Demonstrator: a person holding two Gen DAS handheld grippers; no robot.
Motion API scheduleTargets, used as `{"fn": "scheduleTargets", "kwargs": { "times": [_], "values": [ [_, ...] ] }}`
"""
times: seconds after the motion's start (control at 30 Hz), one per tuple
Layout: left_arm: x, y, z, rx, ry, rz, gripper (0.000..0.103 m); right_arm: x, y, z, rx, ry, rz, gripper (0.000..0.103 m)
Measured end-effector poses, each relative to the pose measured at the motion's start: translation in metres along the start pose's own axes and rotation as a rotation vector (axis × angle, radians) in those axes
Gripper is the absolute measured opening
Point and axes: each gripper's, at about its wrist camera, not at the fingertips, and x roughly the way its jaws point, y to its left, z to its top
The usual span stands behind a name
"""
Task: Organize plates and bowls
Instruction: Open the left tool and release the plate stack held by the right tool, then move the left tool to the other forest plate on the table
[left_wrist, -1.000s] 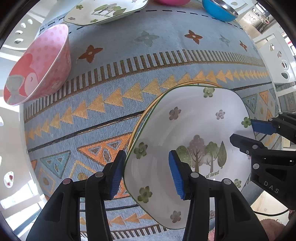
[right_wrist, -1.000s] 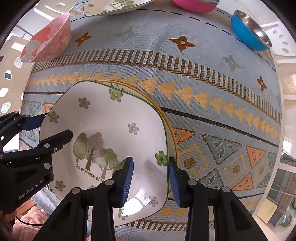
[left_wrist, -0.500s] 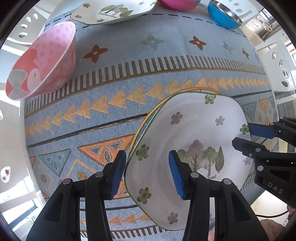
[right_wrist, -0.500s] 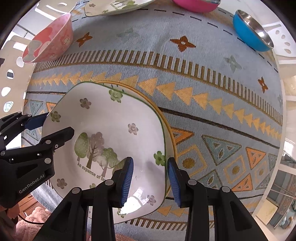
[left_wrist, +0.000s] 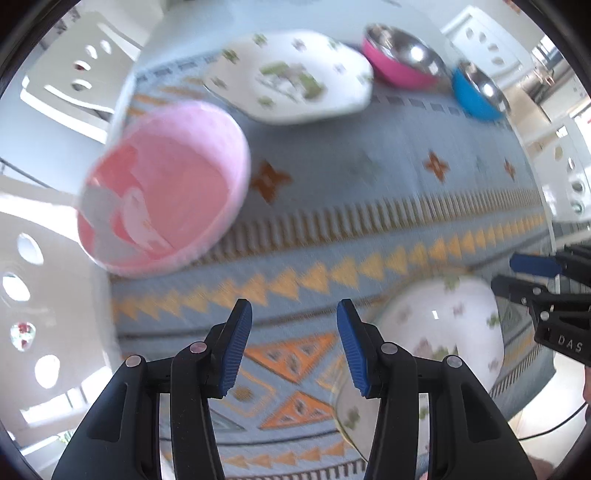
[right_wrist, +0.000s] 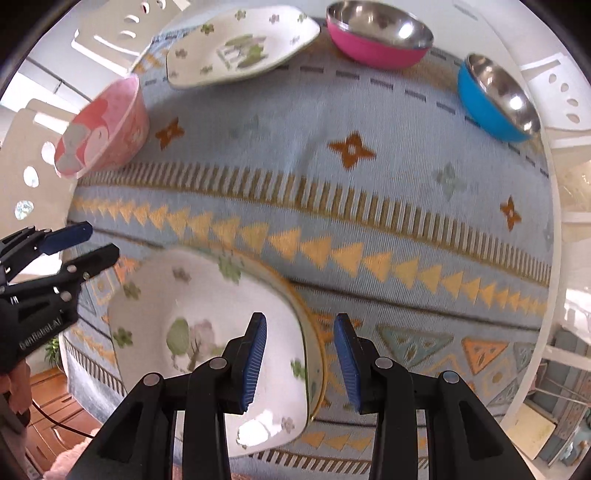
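Note:
A white floral plate lies on a yellow-rimmed plate on the patterned tablecloth. My right gripper hovers open above its right rim, and the rim shows in the gap, lower down and untouched. My left gripper is open over bare cloth, with the floral plate to its lower right. A pink cartoon bowl sits ahead on its left. Each gripper shows in the other's view: the left gripper at the left edge, the right gripper at the right edge.
At the far side stand a second white floral plate, a pink steel bowl and a blue steel bowl. The pink cartoon bowl sits near the cloth's left edge. White chairs with cut-out holes ring the table.
Both grippers rose off the floral plate's rims, which they straddled before; the plate stayed on the cloth. The left gripper swung away toward the pink cartoon bowl. The far dishes came into fuller view.

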Motion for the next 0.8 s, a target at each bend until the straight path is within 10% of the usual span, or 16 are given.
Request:
{"fn": "scheduleTargets", "kwargs": {
  "times": [0.8],
  "values": [
    [0.026,0.063,0.148,-0.094,-0.011,-0.007,0.045,-0.017,0.007,0.122,0.083,-0.089,0.078,0.036]
  ]
}}
